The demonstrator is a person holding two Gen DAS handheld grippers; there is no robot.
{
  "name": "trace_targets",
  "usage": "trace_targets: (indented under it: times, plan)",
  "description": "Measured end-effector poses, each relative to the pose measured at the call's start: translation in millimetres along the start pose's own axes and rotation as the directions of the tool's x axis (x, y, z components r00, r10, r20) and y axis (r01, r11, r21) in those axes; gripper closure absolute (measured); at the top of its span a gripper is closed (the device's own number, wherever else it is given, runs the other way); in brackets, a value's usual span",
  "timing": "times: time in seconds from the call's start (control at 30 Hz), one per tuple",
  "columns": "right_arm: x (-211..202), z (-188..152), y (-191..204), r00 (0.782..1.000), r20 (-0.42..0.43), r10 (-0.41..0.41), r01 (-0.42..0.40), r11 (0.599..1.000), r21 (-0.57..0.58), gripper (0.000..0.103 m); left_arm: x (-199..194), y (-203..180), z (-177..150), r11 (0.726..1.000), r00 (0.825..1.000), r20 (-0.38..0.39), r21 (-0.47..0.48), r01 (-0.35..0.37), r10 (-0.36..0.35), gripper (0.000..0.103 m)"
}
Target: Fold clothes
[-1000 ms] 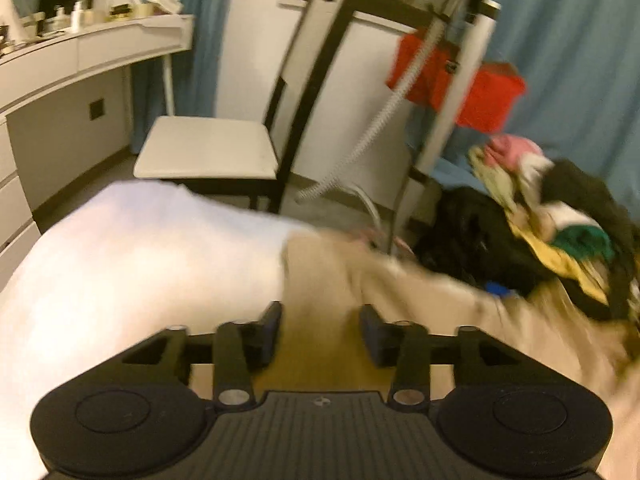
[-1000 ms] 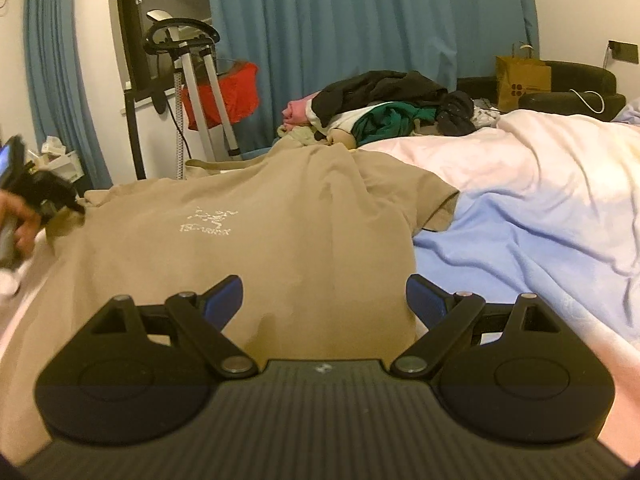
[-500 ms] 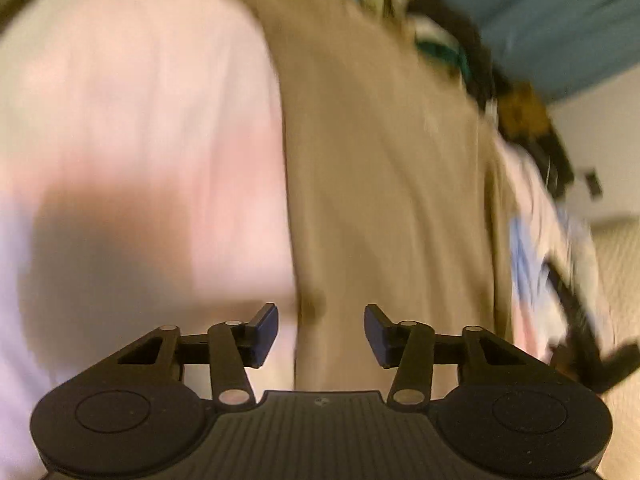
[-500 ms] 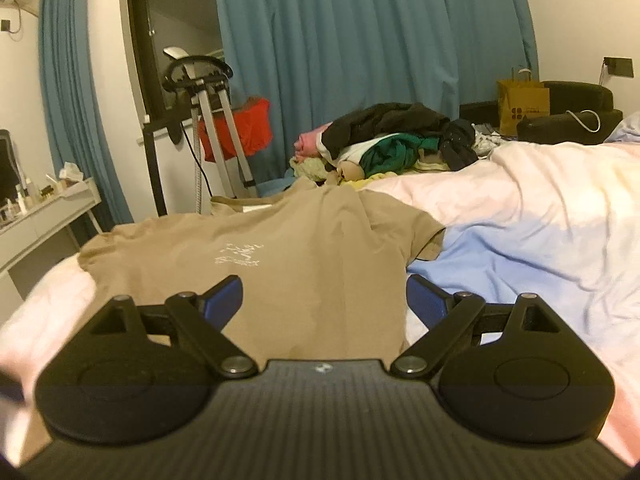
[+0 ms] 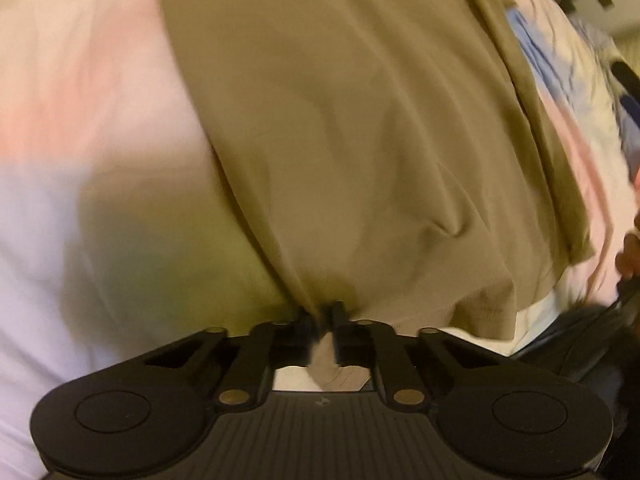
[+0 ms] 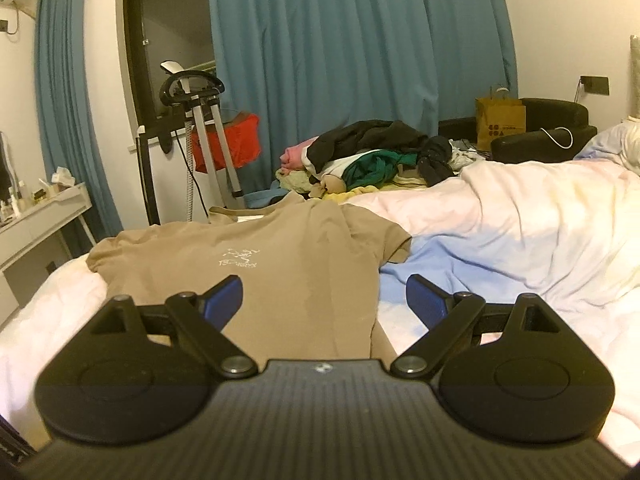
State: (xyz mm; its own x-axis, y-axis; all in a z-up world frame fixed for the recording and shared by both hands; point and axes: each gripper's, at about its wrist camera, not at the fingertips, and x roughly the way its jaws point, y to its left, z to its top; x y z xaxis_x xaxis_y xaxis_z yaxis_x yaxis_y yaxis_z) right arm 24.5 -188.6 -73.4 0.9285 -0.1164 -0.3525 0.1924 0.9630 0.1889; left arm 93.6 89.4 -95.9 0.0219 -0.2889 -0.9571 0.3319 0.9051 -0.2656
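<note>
My left gripper (image 5: 322, 316) is clamped on the bottom hem of the tan T-shirt (image 6: 280, 276), with cloth bunched between its jaws. My right gripper (image 6: 324, 300) has its jaws wide apart and holds nothing. It hangs over the shirt's bottom part.

The shirt lies flat on the bed (image 6: 520, 220), print side up. Its long way runs from the hem by me to the neck, which points at the pile of clothes (image 6: 372, 156).

I think only a small pinch of cloth is held. If I pull hard, it may slip out. Pulling with one gripper could drag the shirt crooked and wrinkle it.
</note>
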Motion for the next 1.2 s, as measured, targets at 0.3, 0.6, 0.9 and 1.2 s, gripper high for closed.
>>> trace_targets:
  times: [0.3,0.6,0.9,1.2]
  plan:
    - [5,4,-11,1.000,0.015,0.024,-0.025,0.998,0.050,0.013,-55,12,-11,0.980,0.980,0.006,0.007,-0.200,0.200,0.102]
    - [-3,12,-23,0.998,0.026,0.063,-0.065,0.993,0.094,0.013,-131,3,-7,0.956,0.905,0.309,-0.117,-0.268,0.291,0.039]
    - [29,29,-74,0.990,0.031,0.136,-0.139,0.936,0.323,0.014,-181,-44,47,0.974,0.700,0.685,-0.211,-0.078,0.204,0.020]
    - [152,31,-149,0.977,-0.043,0.210,-0.156,0.832,0.532,0.027,-68,-114,44,0.993,0.626,0.777,-0.112,0.035,0.066,0.019]
